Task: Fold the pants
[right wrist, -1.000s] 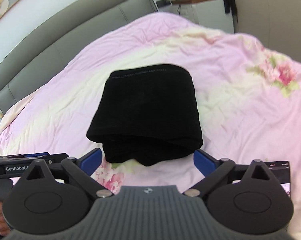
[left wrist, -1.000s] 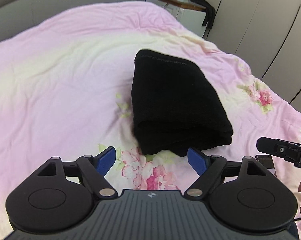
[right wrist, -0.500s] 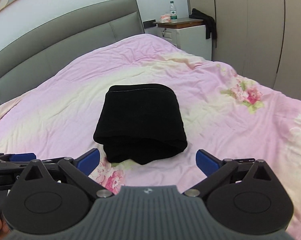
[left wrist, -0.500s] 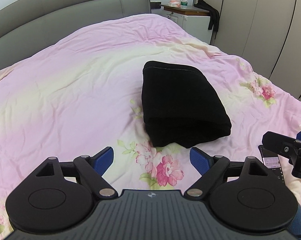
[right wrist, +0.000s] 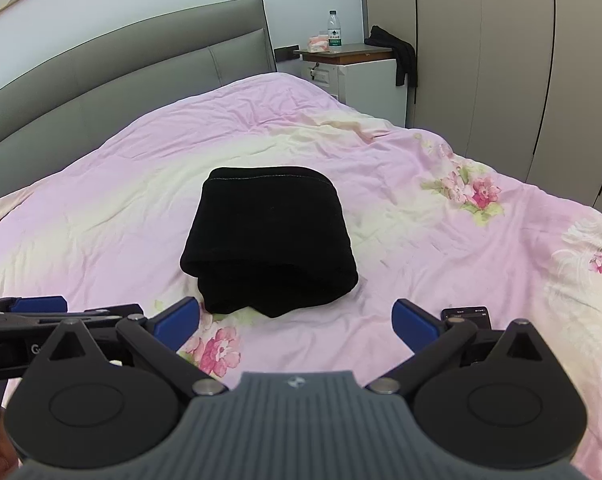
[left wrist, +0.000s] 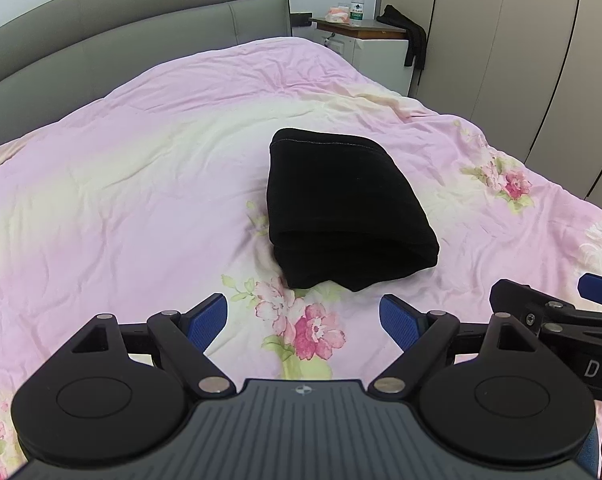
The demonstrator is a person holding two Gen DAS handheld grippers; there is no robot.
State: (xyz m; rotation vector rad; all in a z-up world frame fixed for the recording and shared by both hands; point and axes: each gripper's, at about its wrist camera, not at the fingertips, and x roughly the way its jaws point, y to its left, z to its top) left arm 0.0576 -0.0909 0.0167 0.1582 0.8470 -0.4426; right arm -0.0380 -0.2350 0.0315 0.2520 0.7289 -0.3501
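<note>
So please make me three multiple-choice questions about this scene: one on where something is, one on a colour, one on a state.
1. Where do the folded pants lie?
A. On the nightstand
B. On the pink bedspread
C. Hanging on the wardrobe door

2. What colour are the pads of the right tongs?
A. Blue
B. Red
C. White

3. In what state are the left tongs?
A. Shut on the pants
B. Shut on the bedspread
C. Open, holding nothing

Answers:
1. B, the black bundle rests in the middle of the bed, apart from both tongs.
2. A, both fingertips in the right wrist view are blue.
3. C, the fingers stand wide apart with only the flowered bedspread between them.
</note>
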